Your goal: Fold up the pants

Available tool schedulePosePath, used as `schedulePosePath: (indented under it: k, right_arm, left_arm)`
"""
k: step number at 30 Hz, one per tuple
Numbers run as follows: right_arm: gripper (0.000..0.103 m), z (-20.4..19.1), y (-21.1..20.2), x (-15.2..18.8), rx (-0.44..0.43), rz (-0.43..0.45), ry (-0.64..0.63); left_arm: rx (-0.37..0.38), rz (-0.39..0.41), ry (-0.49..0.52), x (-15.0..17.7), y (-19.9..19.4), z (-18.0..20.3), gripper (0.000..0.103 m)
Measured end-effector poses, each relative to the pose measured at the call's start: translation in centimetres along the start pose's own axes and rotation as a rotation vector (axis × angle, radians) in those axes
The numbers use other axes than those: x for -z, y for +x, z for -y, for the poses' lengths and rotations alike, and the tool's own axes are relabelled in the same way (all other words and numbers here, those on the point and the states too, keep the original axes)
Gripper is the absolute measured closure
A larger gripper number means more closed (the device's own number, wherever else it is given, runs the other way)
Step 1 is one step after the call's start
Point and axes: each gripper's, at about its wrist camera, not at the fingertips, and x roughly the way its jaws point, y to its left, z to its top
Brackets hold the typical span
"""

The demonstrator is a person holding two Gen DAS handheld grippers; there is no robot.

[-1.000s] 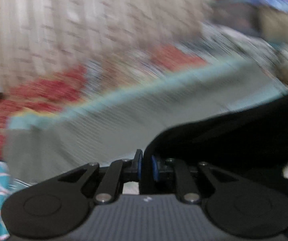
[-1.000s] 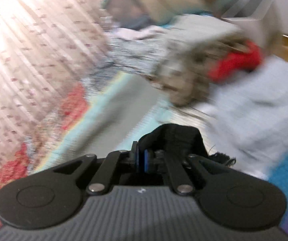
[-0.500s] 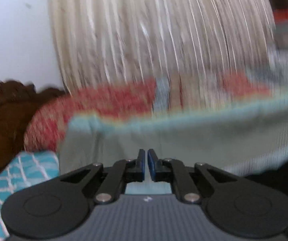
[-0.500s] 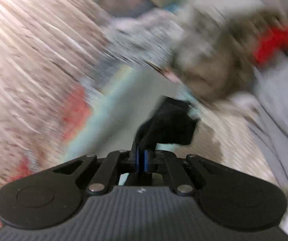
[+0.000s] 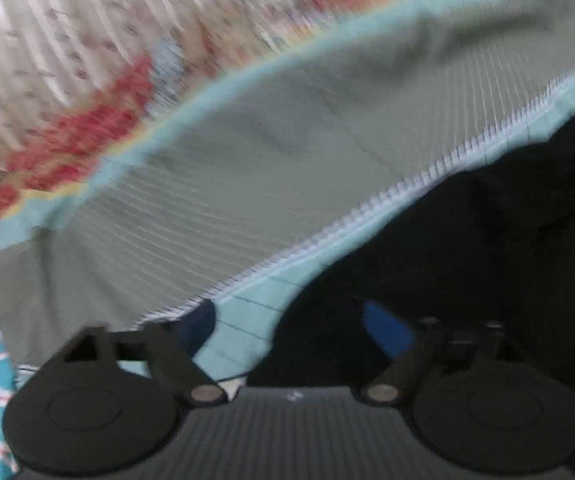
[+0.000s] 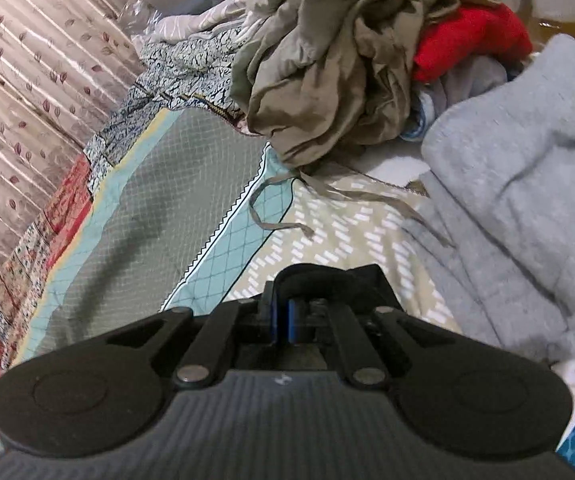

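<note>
1. Our left gripper [image 5: 287, 326] points down at the bed with its jaws opening; the blue pads stand wide apart and press on nothing.
2. The black pants [image 5: 467, 240] lie spread on the bed below and to the right of that gripper, over the teal edge of the grey-green quilt [image 5: 247, 160]. The left-wrist picture is blurred, so we cannot tell their folds.
3. Our right gripper [image 6: 283, 316] is clamped tight on a fold of the black pants [image 6: 327, 278], which bunches just ahead of the fingertips.
4. Beyond it, in the right-wrist view, a heap of khaki clothes [image 6: 335, 60] sits at the far end of the quilt [image 6: 147, 208], with a red garment [image 6: 471, 40] beside it.
5. A grey sweatshirt [image 6: 527, 184] lies to the right, near the heap.
</note>
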Motion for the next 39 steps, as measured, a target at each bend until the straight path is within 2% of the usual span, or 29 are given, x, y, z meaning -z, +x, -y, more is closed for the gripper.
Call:
schedulePosePath:
  k: [1, 2, 4, 6, 8, 10, 12, 14, 16, 18, 19, 21, 24, 27, 30, 31, 34, 35, 37, 38, 39]
  right_arm:
    - [0.096, 0.0, 0.3, 0.0, 0.002, 0.0, -0.007]
    - [0.096, 0.0, 0.5, 0.0, 0.002, -0.001, -0.012]
    - [0.096, 0.0, 0.7, -0.1, 0.005, -0.008, -0.023]
    - [0.096, -0.4, 1.0, -0.5, 0.012, -0.014, -0.041]
    - [0.096, -1.4, 0.9, -1.3, 0.017, 0.001, -0.063]
    - [0.096, -2.4, 0.2, -2.4, -0.014, 0.032, -0.042]
    - [0.096, -3.2, -1.4, -3.7, -0.084, 0.065, 0.014]
    - [0.096, -3.5, -3.9, -4.6, -0.151, 0.116, 0.043]
    - [0.096, -3.2, -6.9, -5.2, -0.199, 0.16, 0.042]
    - [0.096, -1.6, -10.3, -5.0, -0.249, 0.187, 0.042]
    - [0.096, -0.5, -11.9, -4.6, -0.262, 0.195, 0.034]
    - [0.096, 1.9, -14.7, -3.2, -0.267, 0.197, 0.015]
    - [0.096, 6.6, -17.7, 0.4, -0.244, 0.165, 0.012]
    - [0.096, 11.0, -19.2, 4.3, -0.16, 0.106, 0.007]
    - [0.096, 15.6, -18.5, 7.6, -0.074, 0.019, 0.098]
    - [0.096, 16.9, -17.8, 8.5, -0.036, -0.012, 0.135]
    - [0.095, 17.7, -15.9, 10.1, 0.056, -0.065, 0.116]
    - [0.092, 17.3, -15.3, 10.3, 0.073, -0.082, 0.108]
    - [0.082, 17.0, -14.9, 10.3, 0.076, -0.107, 0.109]
    - [0.066, 16.7, -14.9, 10.1, 0.068, -0.122, 0.094]
    - [0.059, 16.6, -15.2, 10.0, 0.059, -0.132, 0.065]
  left_arm:
    - [0.016, -0.059, 0.007, 0.0, 1.6, 0.5, 0.039]
    - [0.024, -0.107, 0.007, 0.3, 2.7, 0.9, 0.055]
    - [-0.023, -0.079, 0.007, 0.2, 2.7, 1.6, 0.088]
    - [-0.057, -0.049, -0.014, -0.6, 1.9, 1.5, 0.095]
    - [-0.122, -0.02, -0.067, -2.0, 0.4, 0.2, 0.095]
    - [-0.181, 0.046, -0.131, -3.5, -2.2, -1.8, 0.095]
    - [-0.182, 0.144, -0.242, -4.5, -6.1, -4.5, 0.095]
    - [-0.18, 0.251, -0.308, -4.7, -10.7, -6.4, 0.095]
    - [-0.193, 0.357, -0.33, -3.2, -15.7, -7.3, 0.095]
    - [-0.184, 0.438, -0.359, 0.2, -20.3, -7.9, 0.095]
    - [-0.172, 0.457, -0.372, 1.7, -21.7, -8.3, 0.095]
    - [-0.164, 0.474, -0.387, 6.8, -25.0, -7.5, 0.095]
    - [-0.15, 0.43, -0.386, 13.1, -27.3, -5.8, 0.095]
    - [-0.109, 0.303, -0.373, 19.2, -28.2, -2.9, 0.095]
    - [-0.039, 0.152, -0.409, 24.4, -27.6, 0.2, 0.095]
    - [-0.04, 0.114, -0.407, 25.5, -27.2, 0.9, 0.095]
    - [-0.036, 0.009, -0.393, 28.0, -26.2, 2.6, 0.091]
    - [-0.013, -0.022, -0.398, 28.5, -26.2, 2.5, 0.09]
    - [0.009, -0.017, -0.416, 29.0, -27.7, 1.5, 0.086]
    - [0.025, 0.009, -0.429, 29.2, -28.7, 0.6, 0.081]
    - [0.039, 0.038, -0.457, 29.4, -29.7, -0.6, 0.071]
